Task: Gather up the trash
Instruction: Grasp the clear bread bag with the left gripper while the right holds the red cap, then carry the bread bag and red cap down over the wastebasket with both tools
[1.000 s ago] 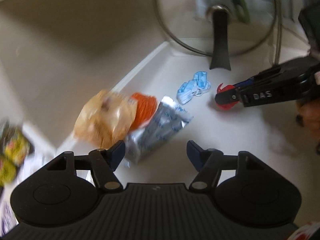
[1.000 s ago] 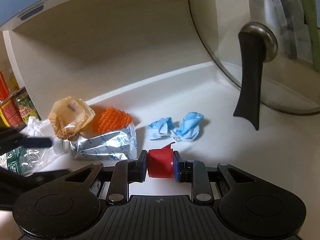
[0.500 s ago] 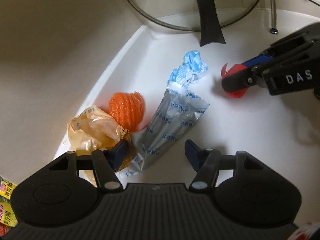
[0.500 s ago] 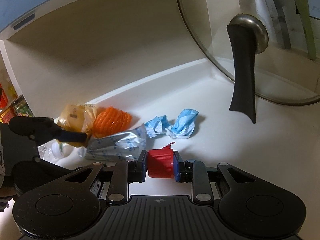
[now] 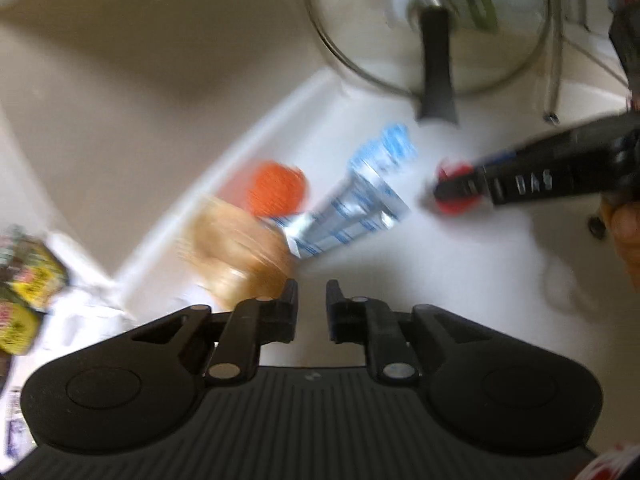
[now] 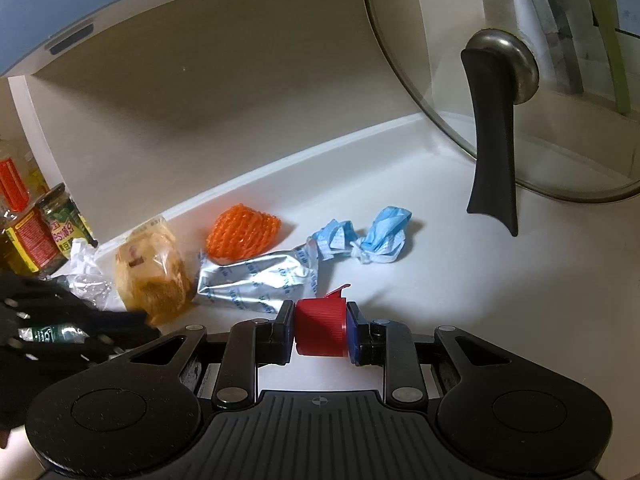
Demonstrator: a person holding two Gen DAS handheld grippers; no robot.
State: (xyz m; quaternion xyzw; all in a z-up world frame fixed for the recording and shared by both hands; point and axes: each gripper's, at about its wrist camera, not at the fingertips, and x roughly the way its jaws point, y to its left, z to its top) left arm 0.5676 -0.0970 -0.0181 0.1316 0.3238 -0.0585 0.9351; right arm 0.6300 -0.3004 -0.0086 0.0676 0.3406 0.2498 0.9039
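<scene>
Trash [image 6: 256, 280] litters white counter [image 6: 480, 280] below beige wall [image 6: 240, 80].

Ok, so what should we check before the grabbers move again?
1. Right gripper clamps the red cap: ok.
2. Left gripper holding trash: not ok; its jaws have just been closing, nothing between them.
3. Tan bag close to the left gripper's tips: ok.
4. Silver wrapper, orange net, blue mask picked up: not ok, all lie on the counter.
5. Somewhere to drop things: cannot tell, none in view.
</scene>
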